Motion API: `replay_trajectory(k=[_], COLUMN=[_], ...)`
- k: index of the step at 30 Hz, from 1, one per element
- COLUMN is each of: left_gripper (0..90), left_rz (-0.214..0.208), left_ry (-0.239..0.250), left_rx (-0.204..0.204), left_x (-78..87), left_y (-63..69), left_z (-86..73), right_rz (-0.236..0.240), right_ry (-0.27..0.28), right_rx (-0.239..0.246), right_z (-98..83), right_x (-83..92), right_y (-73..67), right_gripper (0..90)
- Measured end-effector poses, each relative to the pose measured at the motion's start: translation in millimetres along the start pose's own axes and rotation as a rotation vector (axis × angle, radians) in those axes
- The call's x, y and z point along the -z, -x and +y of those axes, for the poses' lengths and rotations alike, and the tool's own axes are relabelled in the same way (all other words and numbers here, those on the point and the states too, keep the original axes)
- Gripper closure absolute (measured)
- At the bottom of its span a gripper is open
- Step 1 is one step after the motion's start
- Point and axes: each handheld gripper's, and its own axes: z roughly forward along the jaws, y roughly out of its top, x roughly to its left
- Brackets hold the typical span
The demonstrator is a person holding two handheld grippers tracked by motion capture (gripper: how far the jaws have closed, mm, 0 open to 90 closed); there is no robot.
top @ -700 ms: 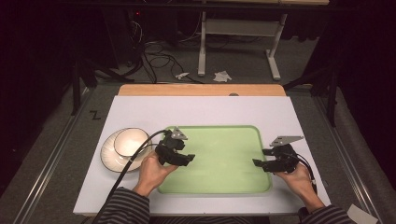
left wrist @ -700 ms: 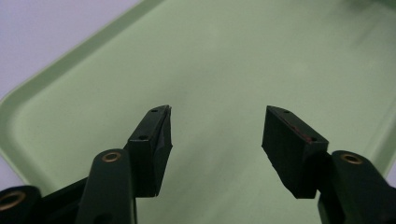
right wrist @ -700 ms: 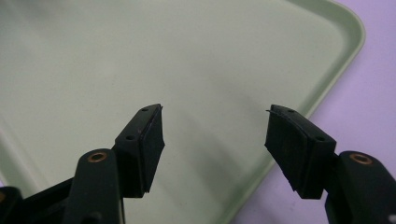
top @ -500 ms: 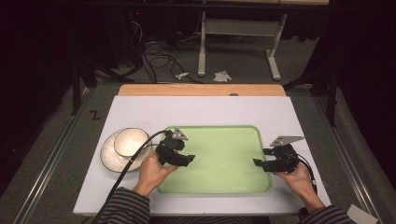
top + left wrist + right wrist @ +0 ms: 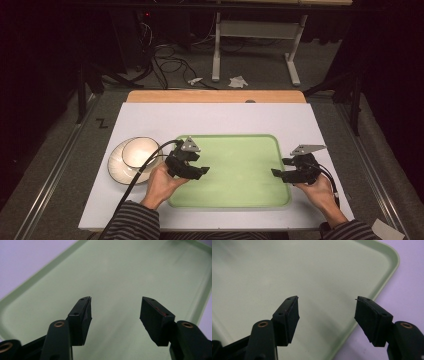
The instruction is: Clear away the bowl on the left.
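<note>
High view: left gripper point(image 5: 194, 171) was held over the tray's point(image 5: 235, 202) left side, jaws spread, nothing pinched | right gripper point(image 5: 281, 173) over its right edge, jaws spread | bowl point(image 5: 139, 152) left of tray.

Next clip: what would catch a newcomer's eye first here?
The pale green tray lying bare in the middle of the white table stands out first. A hand holds a black gripper over each end of it: the left gripper at the tray's left edge, the right gripper at its right edge, both with jaws open and nothing between them. Left of the tray sits a white bowl on a plate.
</note>
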Motion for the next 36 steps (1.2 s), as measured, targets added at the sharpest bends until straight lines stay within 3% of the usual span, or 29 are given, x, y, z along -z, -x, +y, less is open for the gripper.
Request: replay_trajectory(k=[5,12,19,25,34,36], left_gripper=[43.4,43.0,42.8,42.7,42.9,42.8], left_rz=[0.001,-0.021,-0.017,-0.002,0.013,0.012], left_ry=[0.014,-0.007,0.013,0.069,0.110,0.127], left_rx=[-0.016,0.006,0.006,0.038,0.062,0.082], left_x=[1.6,1.8,8.2,14.5,22.4,24.6], left_y=[-0.1,-1.2,-2.2,-7.0,-13.0,-13.6], left_z=[0.0,0.8,4.1,10.3,17.4,19.2], right_rz=[0.008,0.008,0.010,0.013,0.015,0.016], right_ry=[-0.001,0.013,0.008,0.000,0.005,0.000], right_rx=[-0.013,-0.024,-0.015,-0.006,-0.013,-0.006], right_z=[0.1,-0.4,-0.5,-0.6,-0.7,-0.6], right_x=[0.3,2.5,1.8,1.7,1.9,1.6], right_y=[0.3,1.3,0.0,0.1,-0.4,-0.1], right_gripper=[37.3,39.1,39.2,39.1,39.9,39.9])
